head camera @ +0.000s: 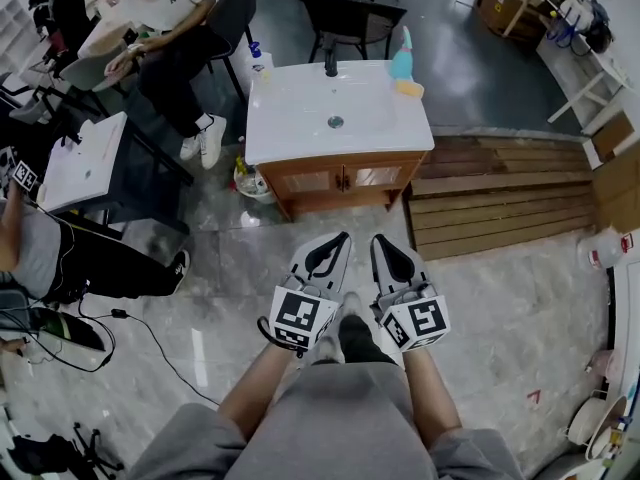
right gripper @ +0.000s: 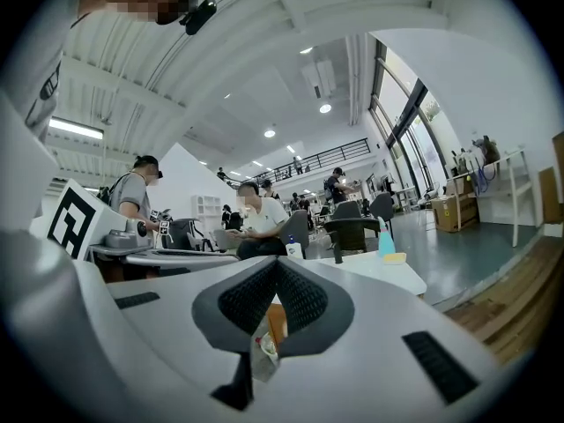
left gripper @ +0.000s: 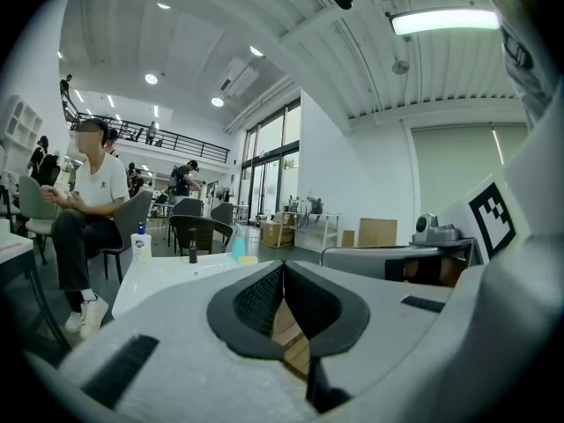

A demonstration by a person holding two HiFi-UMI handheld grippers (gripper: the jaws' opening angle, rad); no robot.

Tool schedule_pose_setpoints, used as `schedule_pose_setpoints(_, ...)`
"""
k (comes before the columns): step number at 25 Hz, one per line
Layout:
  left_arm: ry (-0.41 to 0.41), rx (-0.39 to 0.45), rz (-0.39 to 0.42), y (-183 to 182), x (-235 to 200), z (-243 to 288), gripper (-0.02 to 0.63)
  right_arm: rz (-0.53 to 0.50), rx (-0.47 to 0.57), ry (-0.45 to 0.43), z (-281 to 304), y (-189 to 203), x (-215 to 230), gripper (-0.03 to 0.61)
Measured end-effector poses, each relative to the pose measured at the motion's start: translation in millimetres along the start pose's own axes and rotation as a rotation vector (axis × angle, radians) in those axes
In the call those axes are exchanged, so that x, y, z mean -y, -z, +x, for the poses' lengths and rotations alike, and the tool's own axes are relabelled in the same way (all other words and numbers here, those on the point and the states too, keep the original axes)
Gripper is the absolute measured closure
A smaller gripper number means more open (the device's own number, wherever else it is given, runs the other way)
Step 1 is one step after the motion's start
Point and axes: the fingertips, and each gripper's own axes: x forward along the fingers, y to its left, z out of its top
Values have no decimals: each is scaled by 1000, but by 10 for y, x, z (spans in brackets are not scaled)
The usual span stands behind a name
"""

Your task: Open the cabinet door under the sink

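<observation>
The sink cabinet stands ahead of me with a white basin top (head camera: 300, 118) and two wooden doors (head camera: 340, 178) beneath it, both closed. Their small handles meet at the middle. My left gripper (head camera: 343, 238) and right gripper (head camera: 379, 240) are held side by side above the marble floor, well short of the doors and touching nothing. Both are shut and empty, tips pointing at the cabinet. In the left gripper view the jaws (left gripper: 284, 268) meet over the basin top (left gripper: 176, 271). In the right gripper view the jaws (right gripper: 275, 264) also meet, with the basin top (right gripper: 388, 273) behind them.
A wooden plank platform (head camera: 500, 198) lies right of the cabinet. A seated person (head camera: 170, 28) and a white table (head camera: 85, 158) are at the left, a dark chair (head camera: 350, 18) behind the sink. A bucket (head camera: 248, 180) sits at the cabinet's left foot. Cables (head camera: 150, 338) trail on the floor.
</observation>
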Motion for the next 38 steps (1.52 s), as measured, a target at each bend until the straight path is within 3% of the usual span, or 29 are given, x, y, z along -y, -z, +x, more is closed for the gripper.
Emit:
schedule_pose_setpoints(11, -48, -56, -15, 120, -378, 847, 603, 61, -32, -37, 629, 62, 738, 569)
schedule_pose_setpoints(20, -66, -104, -22, 304, -708, 1199, 603, 110, -71, -34, 1010, 287, 1006, 568)
schedule_pose_setpoints(38, 101, -208, -77, 1047, -1507, 1839, 603, 166, -148, 161, 1958, 981, 1398, 568)
